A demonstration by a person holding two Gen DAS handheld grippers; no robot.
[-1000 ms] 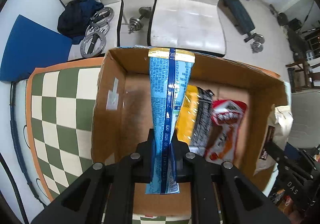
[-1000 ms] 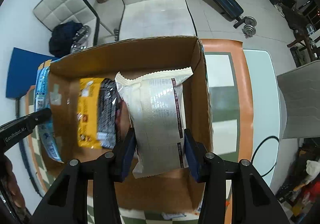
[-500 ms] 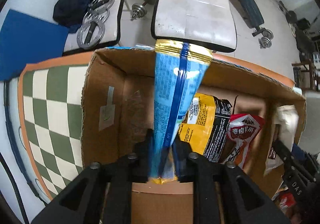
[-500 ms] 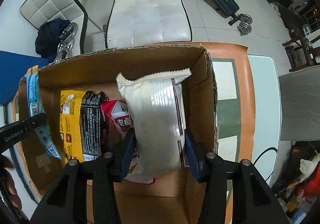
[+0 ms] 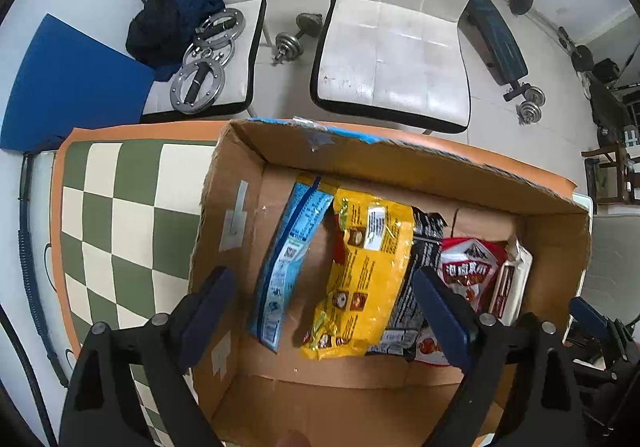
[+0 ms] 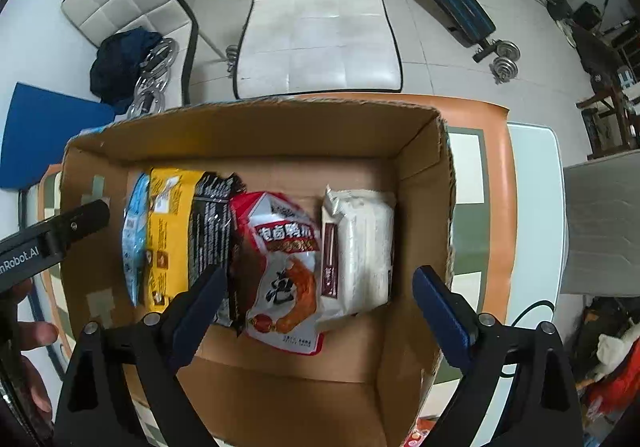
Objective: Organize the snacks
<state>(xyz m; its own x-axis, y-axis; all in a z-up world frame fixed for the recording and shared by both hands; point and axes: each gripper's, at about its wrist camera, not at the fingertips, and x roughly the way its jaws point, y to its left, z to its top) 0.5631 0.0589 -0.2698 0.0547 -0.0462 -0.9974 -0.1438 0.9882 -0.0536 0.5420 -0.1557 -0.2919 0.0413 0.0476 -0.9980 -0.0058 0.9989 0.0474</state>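
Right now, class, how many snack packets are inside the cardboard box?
4 in the cardboard box, in a row: blue packet leftmost, yellow-and-black packet next, red-and-white packet third, white packet rightmost. Others could be hidden beneath.
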